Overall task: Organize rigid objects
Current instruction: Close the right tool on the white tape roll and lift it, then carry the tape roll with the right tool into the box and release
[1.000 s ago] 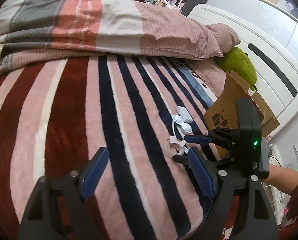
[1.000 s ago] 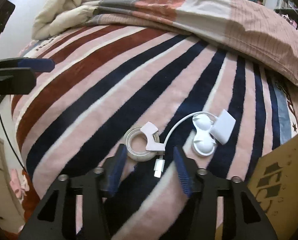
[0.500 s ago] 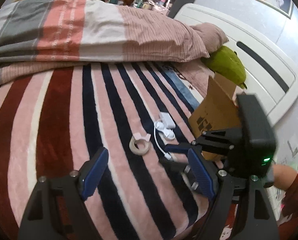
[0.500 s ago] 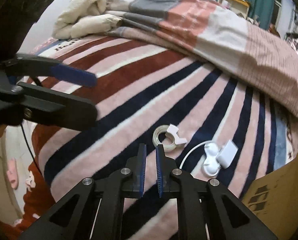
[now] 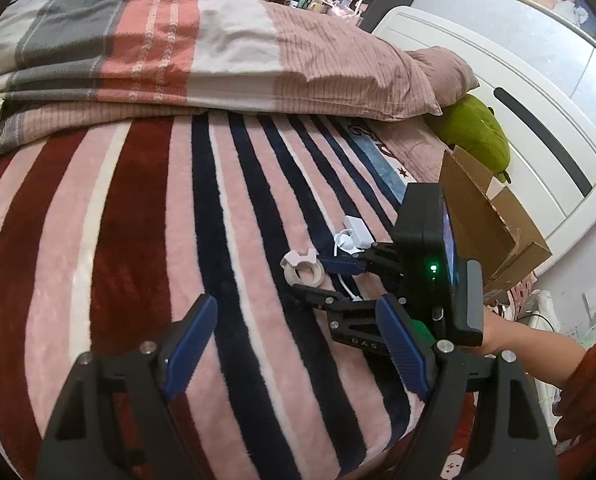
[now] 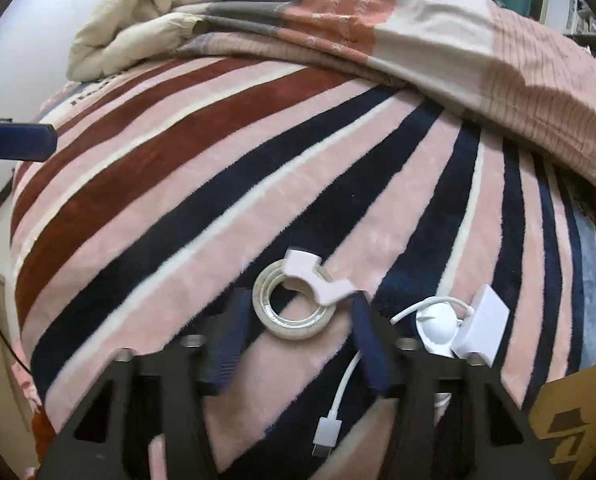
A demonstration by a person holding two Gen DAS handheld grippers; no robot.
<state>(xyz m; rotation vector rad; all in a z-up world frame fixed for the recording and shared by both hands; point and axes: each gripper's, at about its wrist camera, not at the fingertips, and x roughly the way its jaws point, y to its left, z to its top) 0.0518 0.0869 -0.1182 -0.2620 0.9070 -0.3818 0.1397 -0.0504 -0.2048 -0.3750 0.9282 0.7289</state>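
A clear tape roll [image 6: 294, 307] with a pale pink cutter clip lies flat on the striped blanket; it also shows in the left wrist view [image 5: 302, 270]. My right gripper [image 6: 298, 328] is open, its blue fingers standing on either side of the roll, low over the blanket. To the right lies a white charger with a coiled cable [image 6: 459, 326] and a USB plug [image 6: 327, 432]. My left gripper [image 5: 294, 350] is open and empty, held above the blanket behind the right gripper [image 5: 325, 276].
An open cardboard box [image 5: 493, 224] stands at the bed's right edge; its corner shows in the right wrist view [image 6: 577, 420]. A folded duvet [image 5: 202, 48], a pillow and a green plush toy [image 5: 475, 136] lie at the back, by the white headboard.
My right gripper was shut and raised half a second ago; it has opened and dropped down around the tape roll. The left gripper stayed open.
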